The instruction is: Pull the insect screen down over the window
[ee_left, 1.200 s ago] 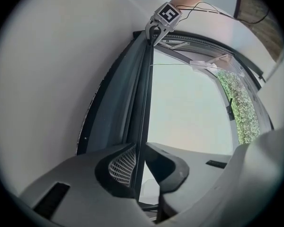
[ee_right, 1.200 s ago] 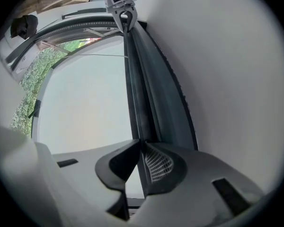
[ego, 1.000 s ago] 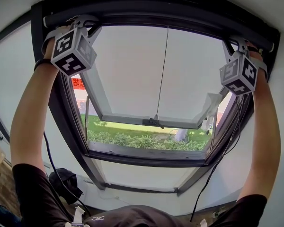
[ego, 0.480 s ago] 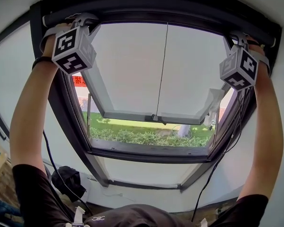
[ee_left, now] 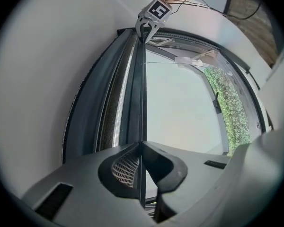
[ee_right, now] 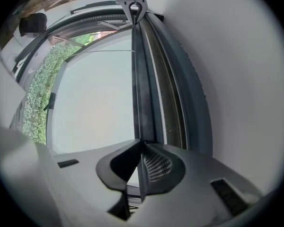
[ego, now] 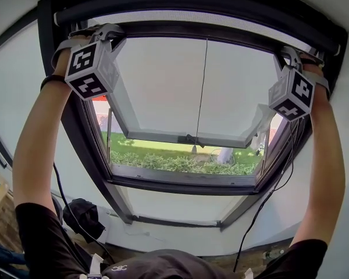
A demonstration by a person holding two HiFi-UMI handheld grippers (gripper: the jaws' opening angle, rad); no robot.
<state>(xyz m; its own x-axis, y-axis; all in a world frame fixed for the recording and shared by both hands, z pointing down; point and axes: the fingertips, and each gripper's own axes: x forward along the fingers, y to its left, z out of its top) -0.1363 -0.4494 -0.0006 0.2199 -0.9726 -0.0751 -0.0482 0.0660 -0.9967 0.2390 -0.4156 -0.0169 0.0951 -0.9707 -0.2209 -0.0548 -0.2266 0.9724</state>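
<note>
- We see one insect screen (ego: 192, 20). Only a thin strip of its mesh shows. It is right at the top of the window, just under the one dark box (ego: 192, 4) above it.
- One dark bar (ego: 198, 32) runs along the bottom edge of the insect screen from side to side. It sits high up, close to the dark box.
- We hold two grippers, one in each hand.
- The left gripper (ego: 109, 32) pinches the bar at its left end. Its two jaws have just been closing, and the bar is squeezed tight between them.
- The right gripper (ego: 288, 52) pinches the same bar at its right end. Its two jaws have just been closing too, and they press on the bar.
- Each gripper has one block with black and white squares, so we count two cubes (ego: 90, 68).
- Our two arms (ego: 38, 138) reach up, one on each side of the window (ego: 75, 132).
- There is one black wristband (ego: 52, 80), on the left arm.
- There is one window. Its glass part is tipped open at the bottom.
- One thin cord (ego: 202, 92) hangs down the middle of the glass.
- Through the gap we see green plants (ego: 174, 163) outside.
- Two black cables (ego: 61, 193) hang down, one near each arm.
</note>
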